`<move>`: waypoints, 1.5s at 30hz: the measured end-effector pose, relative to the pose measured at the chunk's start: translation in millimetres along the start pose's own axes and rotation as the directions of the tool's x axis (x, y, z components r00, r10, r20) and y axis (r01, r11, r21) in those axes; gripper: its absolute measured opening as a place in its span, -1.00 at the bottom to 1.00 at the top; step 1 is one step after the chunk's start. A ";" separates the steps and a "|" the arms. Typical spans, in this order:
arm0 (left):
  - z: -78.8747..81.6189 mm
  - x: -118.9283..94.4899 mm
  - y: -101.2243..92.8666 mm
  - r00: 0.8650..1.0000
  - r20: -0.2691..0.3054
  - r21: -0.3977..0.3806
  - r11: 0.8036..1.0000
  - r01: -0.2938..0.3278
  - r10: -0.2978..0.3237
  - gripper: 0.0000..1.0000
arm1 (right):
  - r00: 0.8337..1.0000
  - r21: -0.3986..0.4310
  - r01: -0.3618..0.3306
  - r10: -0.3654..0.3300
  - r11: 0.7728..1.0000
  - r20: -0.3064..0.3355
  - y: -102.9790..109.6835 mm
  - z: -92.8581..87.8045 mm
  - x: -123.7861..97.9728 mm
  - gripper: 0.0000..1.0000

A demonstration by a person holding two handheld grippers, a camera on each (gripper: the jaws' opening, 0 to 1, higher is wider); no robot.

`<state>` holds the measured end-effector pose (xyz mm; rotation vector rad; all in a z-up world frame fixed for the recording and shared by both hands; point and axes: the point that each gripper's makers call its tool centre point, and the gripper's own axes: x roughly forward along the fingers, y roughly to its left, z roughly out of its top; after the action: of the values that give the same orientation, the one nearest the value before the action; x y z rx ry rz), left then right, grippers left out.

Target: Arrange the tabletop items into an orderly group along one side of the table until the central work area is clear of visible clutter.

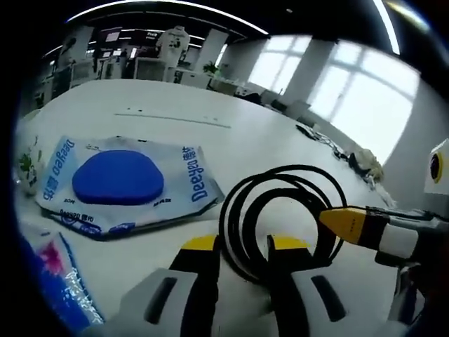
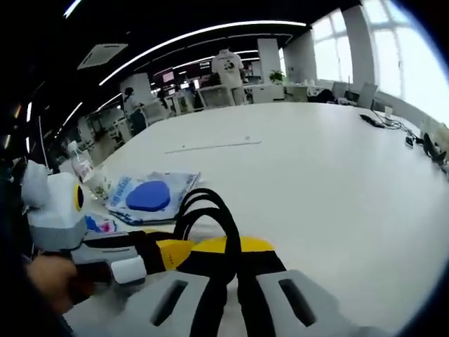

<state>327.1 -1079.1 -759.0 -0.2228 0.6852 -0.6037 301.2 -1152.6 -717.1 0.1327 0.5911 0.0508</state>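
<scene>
I have a coiled black cable [image 1: 280, 217] pinched in both claws at once. My left claw [image 1: 242, 256] is closed down narrow on the near side of the loops, its yellow tips showing to either side of the strands. My right claw [image 2: 224, 261] is likewise squeezed narrow on the same cable, the black strands rising up out of the slot between its jaws. In the left gripper view the right one comes in from the right edge, its yellow tip against the far side of the coil. I judge the two-point hold is there to keep the loops from springing open while the bundle is carried; one grip alone would let it sag and unwind.

Left of the coil lies a flat wipes pack [image 1: 123, 184] with a blue lid, label up, resting on the white table [image 1: 210, 112]. Beside it, toward the table edge, sits another packet [image 1: 59, 277] in blue and pink, and a bottle [image 2: 83, 167] stands behind them. Those already form a loose cluster on one side, so I reckon the cable belongs next to the wipes, leaving the wide bare middle free. The risk is a loop slipping loose as I let go
</scene>
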 end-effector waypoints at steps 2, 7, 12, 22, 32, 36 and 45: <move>0.3 -0.3 1.0 1.000 -0.003 -0.005 1.000 -0.002 0.002 -0.58 | 1.000 0.002 -0.002 0.002 1.000 0.000 1.9 -0.1 -1.3 -1.00; 0.4 -0.6 5.3 1.000 -0.021 -0.055 0.998 -0.011 0.010 -0.67 | 1.000 0.001 -0.006 0.006 1.000 -0.005 3.4 -1.0 -1.5 -1.00; -1.7 -6.4 2.5 1.000 -0.026 -0.069 0.998 -0.008 0.006 -0.74 | 1.000 -0.012 -0.010 0.010 1.000 -0.002 9.8 -1.5 -9.1 -1.00; 4.8 -30.1 -5.9 1.000 -0.024 -0.069 0.998 -0.008 0.006 -0.76 | 1.000 0.045 -0.025 0.026 0.999 -0.016 14.4 0.4 -25.7 -1.00; -1.8 -50.5 -3.0 0.996 -0.077 -0.083 0.996 -0.044 0.038 -0.76 | 0.997 0.056 -0.071 0.073 0.996 -0.033 25.3 -6.0 -27.9 -1.00; -5.9 -56.5 1.9 0.994 -0.096 -0.102 0.992 -0.071 0.061 -0.76 | 0.992 0.091 -0.104 0.110 0.990 -0.063 26.0 -13.2 -22.0 -1.00; -21.8 -51.0 6.7 0.984 -0.161 -0.114 0.989 -0.098 0.079 -0.77 | 0.980 0.103 -0.109 0.124 0.989 -0.153 16.8 -35.0 -3.8 -1.00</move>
<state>284.7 -1043.5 -751.4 -0.2586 0.8801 -0.4974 278.3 -1132.5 -741.4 0.2570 0.7451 0.1481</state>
